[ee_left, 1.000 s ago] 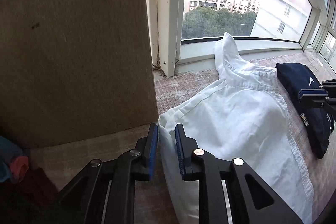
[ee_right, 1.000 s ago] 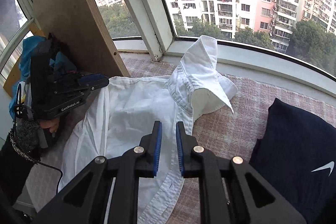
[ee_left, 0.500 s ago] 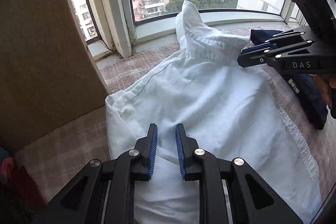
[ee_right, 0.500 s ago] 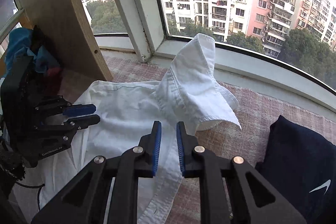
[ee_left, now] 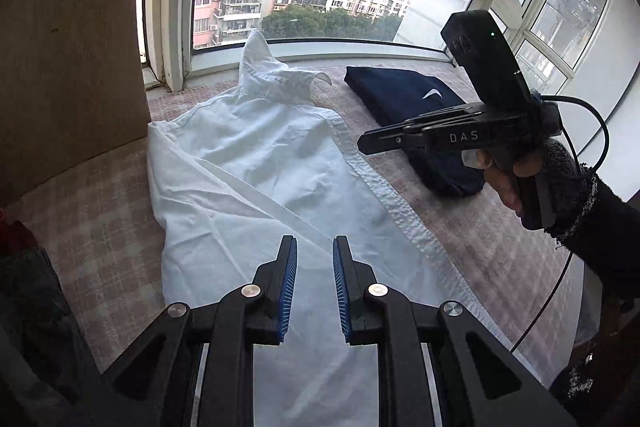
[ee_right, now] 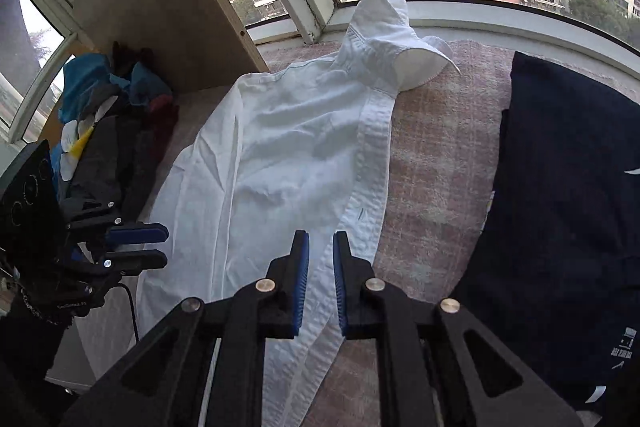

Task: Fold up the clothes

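White shirt (ee_left: 256, 163) flat beside folded navy garment (ee_left: 404, 99)

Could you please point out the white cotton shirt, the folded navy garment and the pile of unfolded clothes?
White cotton shirt (ee_left: 264, 163): left wrist view, chest panel.
Folded navy garment (ee_right: 568, 187): right wrist view, middle of its top face.
Pile of unfolded clothes (ee_right: 108, 115): right wrist view, dark middle layer.

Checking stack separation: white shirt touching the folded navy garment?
Apart. Right wrist view shows a strip of bare pink mat between the white shirt and the navy garment.
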Tool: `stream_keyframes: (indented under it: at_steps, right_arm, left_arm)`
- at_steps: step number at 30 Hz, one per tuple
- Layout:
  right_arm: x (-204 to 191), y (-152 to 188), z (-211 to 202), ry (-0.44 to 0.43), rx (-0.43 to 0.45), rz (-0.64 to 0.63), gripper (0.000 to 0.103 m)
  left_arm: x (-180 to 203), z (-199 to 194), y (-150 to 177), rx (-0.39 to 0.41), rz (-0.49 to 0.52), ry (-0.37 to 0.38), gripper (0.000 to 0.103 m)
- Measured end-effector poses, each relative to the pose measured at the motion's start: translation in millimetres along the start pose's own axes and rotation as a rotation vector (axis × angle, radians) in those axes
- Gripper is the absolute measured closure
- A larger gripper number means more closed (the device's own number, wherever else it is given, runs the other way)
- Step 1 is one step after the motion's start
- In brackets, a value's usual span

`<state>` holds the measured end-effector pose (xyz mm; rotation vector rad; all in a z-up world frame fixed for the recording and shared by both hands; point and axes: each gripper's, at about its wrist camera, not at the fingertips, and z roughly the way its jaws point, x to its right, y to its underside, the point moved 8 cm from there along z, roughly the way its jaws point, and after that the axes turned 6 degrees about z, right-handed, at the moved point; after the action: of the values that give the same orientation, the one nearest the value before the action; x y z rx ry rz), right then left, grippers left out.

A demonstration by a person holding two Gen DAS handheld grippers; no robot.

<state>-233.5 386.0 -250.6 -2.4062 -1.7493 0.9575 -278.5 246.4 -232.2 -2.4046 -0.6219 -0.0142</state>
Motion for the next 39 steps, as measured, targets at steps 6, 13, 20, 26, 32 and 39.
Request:
stream_keyframes:
  at_steps: [6,13,20,26,32,39]
  right_arm:
    - [-3.1,58.8,19.6,-0.004,-0.097,0.058,0.089]
    - [-6.2,60.3,17.7,-0.005,-0.120,0.054,0.089]
    - [-12.7,75.9,17.5,0.044,-0.162,0.019,0.076]
    - [-12.5,83.1,15.1,0.113,-0.180,-0.056,0.100]
    - [9.0,78.6,-0.5,0.174,-0.168,0.025,0.099]
    - [-47.5,56.0,16.0,0.052,-0.080,-0.106,0.099]
  left_arm:
    - [16.6,26.7,28.4,-0.095,0.030,-0.003,0.086]
    - [13.6,28.0,29.8,-0.096,0.003,0.010,0.087]
    - [20.4,32.4,33.8,-0.115,0.023,0.029,0.087]
    - [25.2,35.4,36.2,-0.144,0.056,0.024,0.087]
    - [21.5,42.0,43.7,-0.169,0.062,0.020,0.086]
    - [36.4,28.8,23.9,-0.100,0.082,0.041,0.082]
